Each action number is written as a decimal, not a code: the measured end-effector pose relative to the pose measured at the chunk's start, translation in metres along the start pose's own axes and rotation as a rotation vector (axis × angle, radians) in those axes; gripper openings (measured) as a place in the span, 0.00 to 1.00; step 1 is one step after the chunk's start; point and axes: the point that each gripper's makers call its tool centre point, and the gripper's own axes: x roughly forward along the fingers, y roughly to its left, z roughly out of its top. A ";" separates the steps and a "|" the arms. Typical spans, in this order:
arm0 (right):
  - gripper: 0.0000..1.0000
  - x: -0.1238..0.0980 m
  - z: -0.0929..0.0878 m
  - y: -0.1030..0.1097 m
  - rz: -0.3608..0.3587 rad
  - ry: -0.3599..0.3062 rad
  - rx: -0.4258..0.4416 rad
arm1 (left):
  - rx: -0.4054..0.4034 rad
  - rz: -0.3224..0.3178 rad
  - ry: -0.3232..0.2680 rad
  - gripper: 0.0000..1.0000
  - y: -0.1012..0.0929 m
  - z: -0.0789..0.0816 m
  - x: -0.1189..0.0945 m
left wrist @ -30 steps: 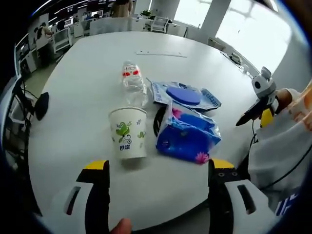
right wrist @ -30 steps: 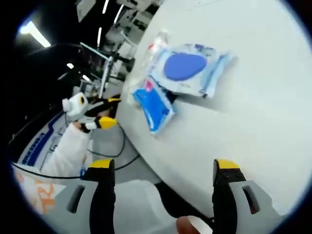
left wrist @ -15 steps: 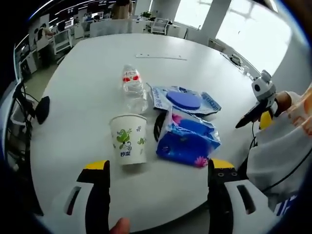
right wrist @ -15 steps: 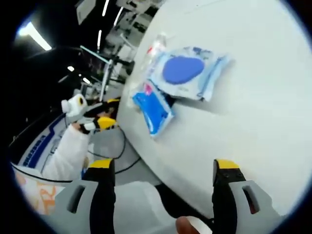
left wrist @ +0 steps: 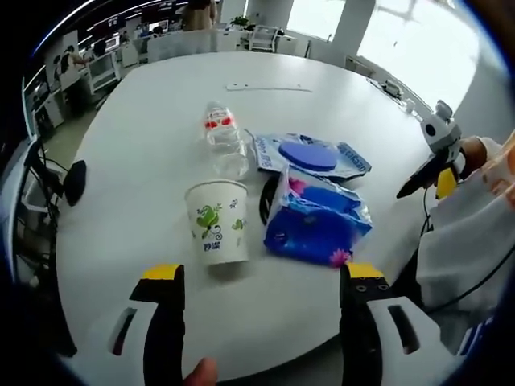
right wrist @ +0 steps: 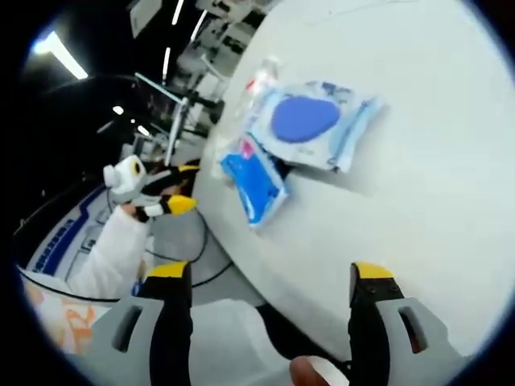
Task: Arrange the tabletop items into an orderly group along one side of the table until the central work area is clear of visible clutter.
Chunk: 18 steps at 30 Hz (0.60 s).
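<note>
**White paper cup stands dead ahead of our left claw**

Paper, white with a green leaf print: the cup (left wrist: 216, 232) stands upright on the tabletop (left wrist: 145, 145), straight ahead of our left claw (left wrist: 254, 277) and a little toward its left jaw, the nearest item to it. Just past the cup lies a clear plastic bottle (left wrist: 223, 143) with a red label, on its side, its long axis running away from the claw. Beside the cup, toward the right jaw, sits a blue tissue pack (left wrist: 315, 223), touching or nearly touching a dark curved thing between them that we cannot make out. Beyond the pack lies a flat wipes packet (left wrist: 312, 155) with a blue oval lid.

Our left claw is released, jaws spread wide with nothing between them, hovering near the tabletop's edge. Our right claw (right wrist: 263, 277) is also released and empty, held off the tabletop's edge; the tissue pack (right wrist: 252, 183) and wipes packet (right wrist: 310, 121) lie well ahead of it, and the left claw (right wrist: 170, 189) shows beyond the rim.

We judge the left hand the nearer one: the cup sits along its jaw line, so a straight advance should bracket it.
</note>
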 end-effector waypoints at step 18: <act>0.78 -0.014 0.031 0.016 0.007 -0.121 -0.172 | -0.034 -0.004 -0.064 0.78 -0.006 0.028 0.017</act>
